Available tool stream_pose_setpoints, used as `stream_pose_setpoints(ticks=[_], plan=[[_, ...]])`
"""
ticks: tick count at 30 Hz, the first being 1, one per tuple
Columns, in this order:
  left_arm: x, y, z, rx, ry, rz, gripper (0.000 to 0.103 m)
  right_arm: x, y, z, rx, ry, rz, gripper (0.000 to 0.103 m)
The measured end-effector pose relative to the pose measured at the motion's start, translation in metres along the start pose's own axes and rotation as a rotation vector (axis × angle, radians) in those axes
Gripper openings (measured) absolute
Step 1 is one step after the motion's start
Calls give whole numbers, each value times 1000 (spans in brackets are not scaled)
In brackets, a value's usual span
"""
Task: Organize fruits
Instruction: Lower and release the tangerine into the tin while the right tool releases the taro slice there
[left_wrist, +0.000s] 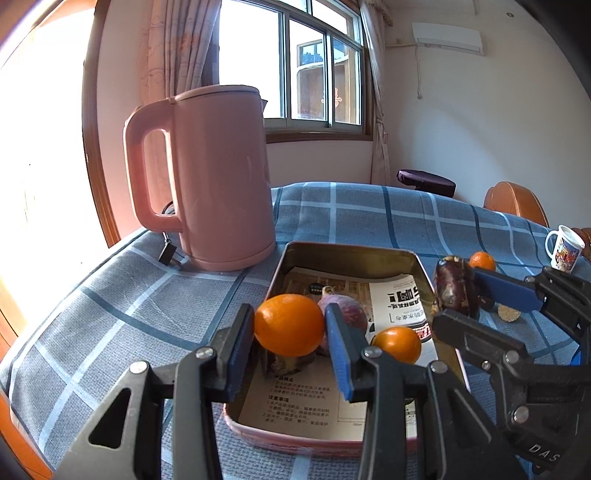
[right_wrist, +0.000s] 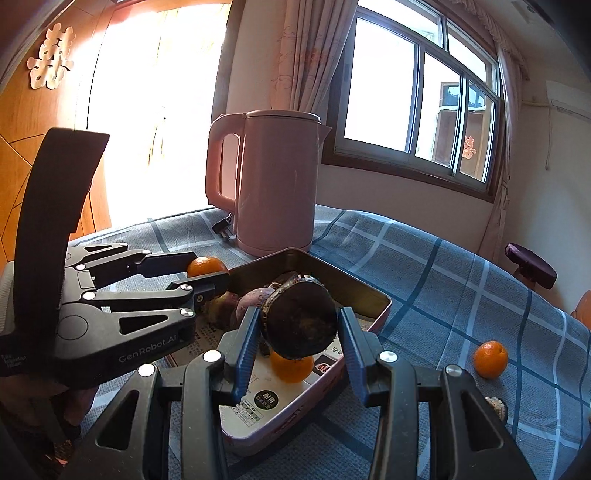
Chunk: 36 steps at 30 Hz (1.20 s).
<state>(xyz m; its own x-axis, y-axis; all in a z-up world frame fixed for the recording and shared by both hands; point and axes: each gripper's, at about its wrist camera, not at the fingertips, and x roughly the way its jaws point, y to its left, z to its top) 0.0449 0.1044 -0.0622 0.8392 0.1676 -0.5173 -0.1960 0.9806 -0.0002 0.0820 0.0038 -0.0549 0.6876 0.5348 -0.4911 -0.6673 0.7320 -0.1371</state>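
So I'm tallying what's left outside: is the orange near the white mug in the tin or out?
Out. The orange sits on the checked tablecloth beyond the tin, near the mug.

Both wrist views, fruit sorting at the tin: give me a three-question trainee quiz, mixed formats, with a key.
1. True or false: the left gripper holds an orange over the metal tin.
2. What does the right gripper grip? A) mug B) dark purple fruit C) kettle plug
3. Fill in: the pink kettle stands ___ the tin, on the checked cloth.

Key: 1 true; 2 B, the dark purple fruit; 3 outside (beside).
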Motion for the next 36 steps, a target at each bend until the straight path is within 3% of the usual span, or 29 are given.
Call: stream_pose_setpoints(ticks=[36], plan=[[13,-8,-3,66,66,4,41,32,6,-11,-3,149,50,45]])
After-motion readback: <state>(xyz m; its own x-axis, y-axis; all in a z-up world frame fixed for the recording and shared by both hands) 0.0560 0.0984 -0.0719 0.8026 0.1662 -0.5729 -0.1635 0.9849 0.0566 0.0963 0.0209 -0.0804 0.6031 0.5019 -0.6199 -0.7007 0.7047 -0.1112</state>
